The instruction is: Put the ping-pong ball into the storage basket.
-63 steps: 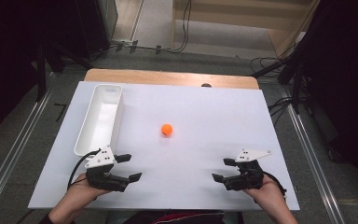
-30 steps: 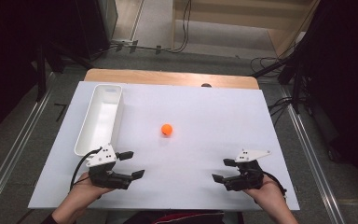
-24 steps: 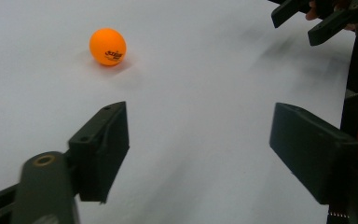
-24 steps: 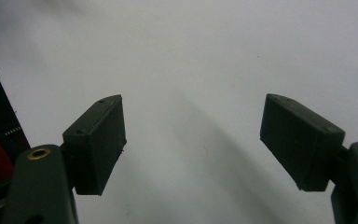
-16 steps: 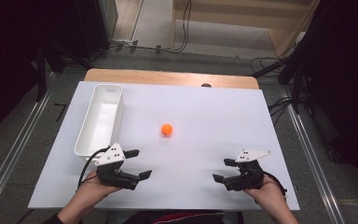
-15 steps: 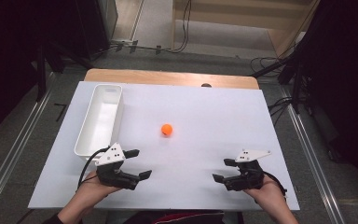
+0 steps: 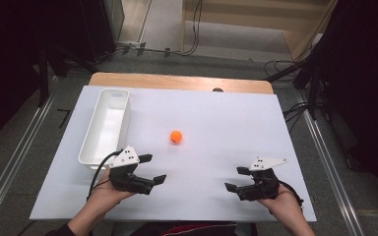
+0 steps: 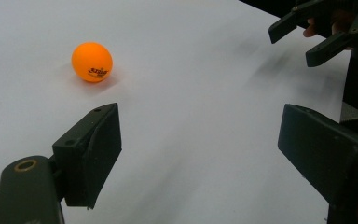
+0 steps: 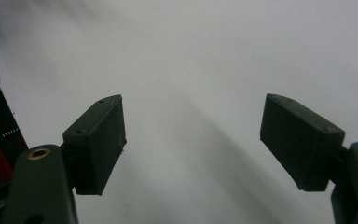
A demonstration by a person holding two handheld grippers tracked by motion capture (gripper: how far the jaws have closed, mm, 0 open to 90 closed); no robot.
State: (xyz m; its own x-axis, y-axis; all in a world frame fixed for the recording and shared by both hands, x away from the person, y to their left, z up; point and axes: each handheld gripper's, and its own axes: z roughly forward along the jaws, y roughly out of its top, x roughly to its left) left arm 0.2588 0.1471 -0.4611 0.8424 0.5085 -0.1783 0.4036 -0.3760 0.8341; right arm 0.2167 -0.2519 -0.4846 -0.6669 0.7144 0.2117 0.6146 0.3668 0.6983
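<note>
Jaws of the left gripper [image 7: 150, 169] stand wide apart with nothing between them; they have just been opening, and in the left gripper view bare tabletop shows between the two black pads. The right gripper [image 7: 235, 179] is likewise spread wide and empty, low over the table near the front edge.

From the left gripper, the orange ball [image 7: 176, 136] lies at about one o'clock in the high view, near but clearly apart, alone on the white table [image 7: 236, 123]. In the left gripper view the ball [image 8: 92, 62] sits at eleven o'clock, beyond the left-hand pad, so the gripper is not yet lined up on it. The white tray [image 7: 104, 127] stands at about eleven o'clock from the gripper, along the table's left side, its near end just beside the gripper's grey plate.

The ball looks like a table-tennis ball: very light, hard-shelled, smooth and ready to roll at a touch. A grip would best span its widest part, one pad on each side, closed gently. A pinch above or below the middle would likely squirt it out, and a nudge from one pad alone would likely send it rolling.
</note>
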